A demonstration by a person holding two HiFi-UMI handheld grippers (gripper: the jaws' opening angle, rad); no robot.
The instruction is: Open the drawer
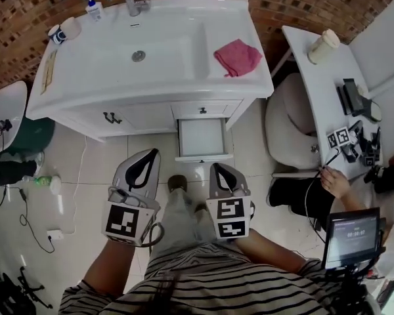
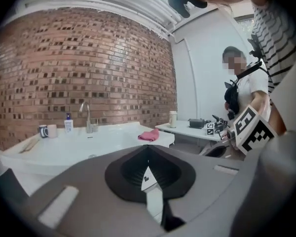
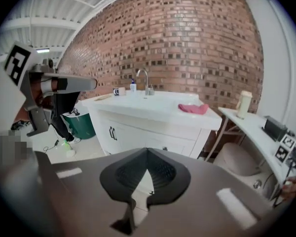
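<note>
The left gripper (image 1: pixel 147 155) hangs beside the person's legs, its jaws pressed together on nothing. Ahead of both grippers and lower down, the drawer (image 1: pixel 200 136) stands pulled out of the white cabinet (image 1: pixel 141 118) under the sink (image 1: pixel 164 51), its long axis running toward the person; I judge the opening done. The right gripper (image 1: pixel 218 169), jaws likewise pressed together and empty, is nearer, almost in line with the drawer's front, with nothing between. A pink cloth (image 1: pixel 238 56) lies on the surface further right
</note>
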